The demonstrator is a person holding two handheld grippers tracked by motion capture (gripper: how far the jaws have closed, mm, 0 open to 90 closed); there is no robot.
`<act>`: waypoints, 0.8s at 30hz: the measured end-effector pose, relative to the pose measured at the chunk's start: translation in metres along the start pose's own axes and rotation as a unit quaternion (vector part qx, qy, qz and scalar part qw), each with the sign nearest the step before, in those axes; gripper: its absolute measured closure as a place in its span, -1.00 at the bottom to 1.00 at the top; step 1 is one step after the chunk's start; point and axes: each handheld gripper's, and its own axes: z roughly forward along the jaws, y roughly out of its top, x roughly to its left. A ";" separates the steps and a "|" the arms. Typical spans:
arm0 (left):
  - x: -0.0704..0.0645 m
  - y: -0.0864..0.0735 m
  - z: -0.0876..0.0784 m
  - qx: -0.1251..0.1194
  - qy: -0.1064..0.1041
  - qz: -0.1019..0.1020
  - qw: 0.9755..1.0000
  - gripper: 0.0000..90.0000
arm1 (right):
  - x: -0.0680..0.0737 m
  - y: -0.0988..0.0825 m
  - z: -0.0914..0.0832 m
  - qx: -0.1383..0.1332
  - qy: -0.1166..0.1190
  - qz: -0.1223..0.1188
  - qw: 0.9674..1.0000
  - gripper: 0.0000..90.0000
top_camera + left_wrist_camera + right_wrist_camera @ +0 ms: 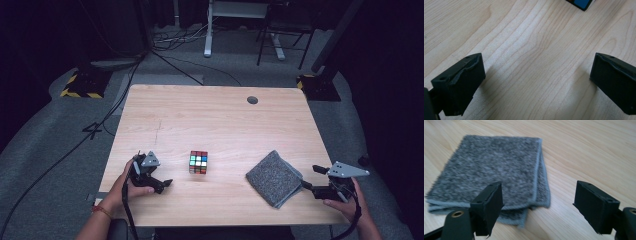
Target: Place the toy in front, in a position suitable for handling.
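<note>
A scrambled colour cube [198, 162] stands on the wooden table [215, 120] near the front middle; its dark corner [580, 3] peeks in at the top of the left gripper view. A folded grey towel [273, 178] lies to the cube's right, and it is seen close up [486, 172] in the right gripper view. My left gripper [161, 184] rests low on the table left of the cube, open, with bare wood between its jaws. My right gripper [309, 178] sits at the towel's right edge, open, its left jaw over the towel's corner.
A round cable hole [252, 100] is in the table's far right part. Beyond the table are cables on the grey floor, a white desk leg [208, 30] and black stands with yellow-striped bases [80, 85].
</note>
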 end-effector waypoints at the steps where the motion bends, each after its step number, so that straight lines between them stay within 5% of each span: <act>1: 0.000 0.000 0.000 0.000 0.000 0.000 1.000 -1.00 | 0.000 0.000 0.000 0.000 0.000 0.000 1.000 -0.49; 10: -0.002 0.000 0.001 -0.001 0.001 -0.005 1.000 -1.00 | 0.026 0.021 0.006 0.004 0.041 -0.047 0.998 -0.46; 24: -0.004 0.001 0.001 -0.001 0.004 -0.002 1.000 -0.99 | 0.069 0.037 0.055 0.060 0.102 -0.108 0.987 -0.34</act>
